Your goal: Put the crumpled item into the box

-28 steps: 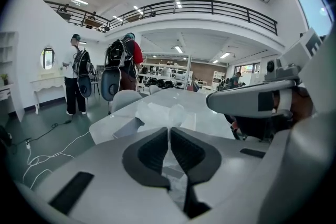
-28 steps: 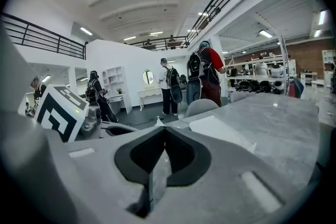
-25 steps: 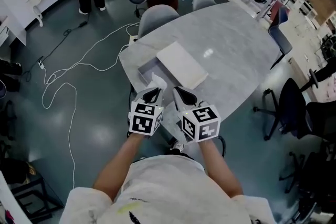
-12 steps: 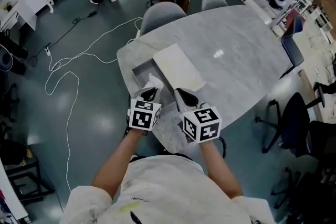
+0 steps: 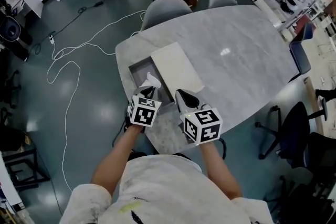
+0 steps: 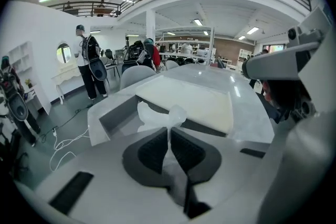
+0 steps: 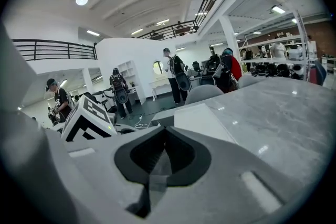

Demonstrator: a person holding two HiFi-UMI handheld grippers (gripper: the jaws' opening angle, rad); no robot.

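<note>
My left gripper is shut on a crumpled white item, a wad of thin paper or film that sticks out beyond the jaw tips. It hangs at the near edge of the open grey box, whose white lid lies slid to the right over part of it. My right gripper is shut on nothing, just right of the left one, near the lid's front corner.
The box sits at the near left end of a grey marble table. Grey chairs stand at the far side. A white cable trails on the floor at left. People stand in the background.
My left gripper has carried the crumpled item a little forward and left, to the box's near edge. The head view has shifted, and the right gripper has barely moved.
</note>
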